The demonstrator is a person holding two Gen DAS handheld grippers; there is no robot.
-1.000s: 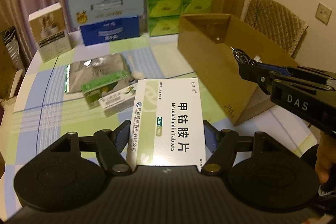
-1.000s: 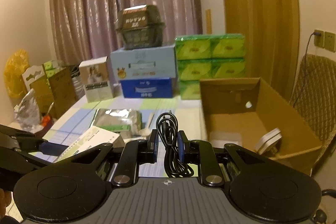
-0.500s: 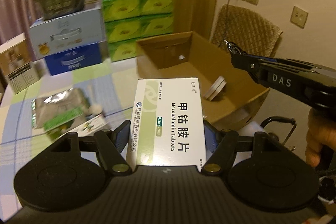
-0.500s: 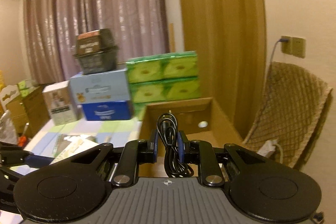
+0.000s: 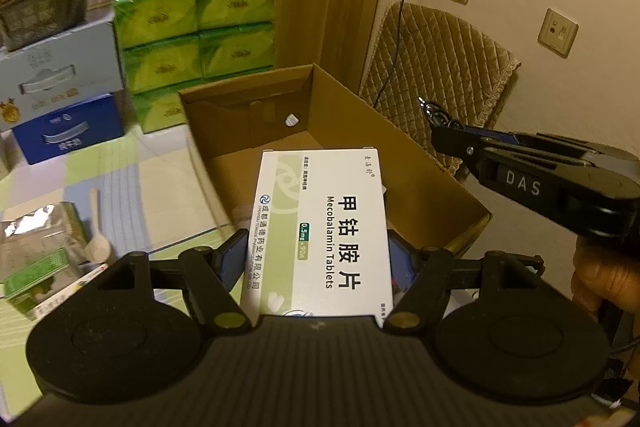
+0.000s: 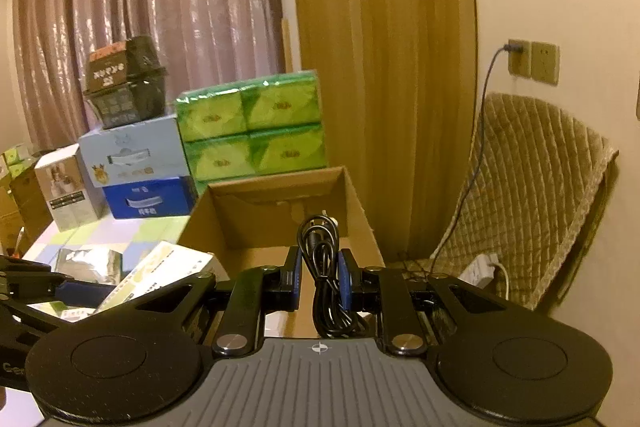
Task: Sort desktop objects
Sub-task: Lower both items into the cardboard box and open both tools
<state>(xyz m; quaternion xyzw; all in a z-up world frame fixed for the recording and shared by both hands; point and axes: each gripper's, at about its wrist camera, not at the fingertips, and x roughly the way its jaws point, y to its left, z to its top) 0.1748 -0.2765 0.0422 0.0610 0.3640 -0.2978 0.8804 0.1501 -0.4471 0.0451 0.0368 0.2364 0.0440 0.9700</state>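
- The open cardboard box [image 5: 420,163] sits right ahead of and under both my grippers, top wide open, walls low. The green tissue packs [image 5: 196,39] are stacked just past its far wall.
- My left gripper [image 5: 318,259] is clamped on the white tablet box [image 5: 320,231], which pokes forward over the carton's near edge.
- My right gripper [image 6: 319,283] is pinching the coiled black cable [image 6: 324,279] between its blue pads, over the carton's near end.

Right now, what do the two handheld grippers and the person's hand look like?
Both the left gripper and right gripper are matte black, with round discs, a ribbed grey plate, brass pivot screws and blue finger pads. The right one's side reads "DAS" in white. The bare hand shows no sleeve.
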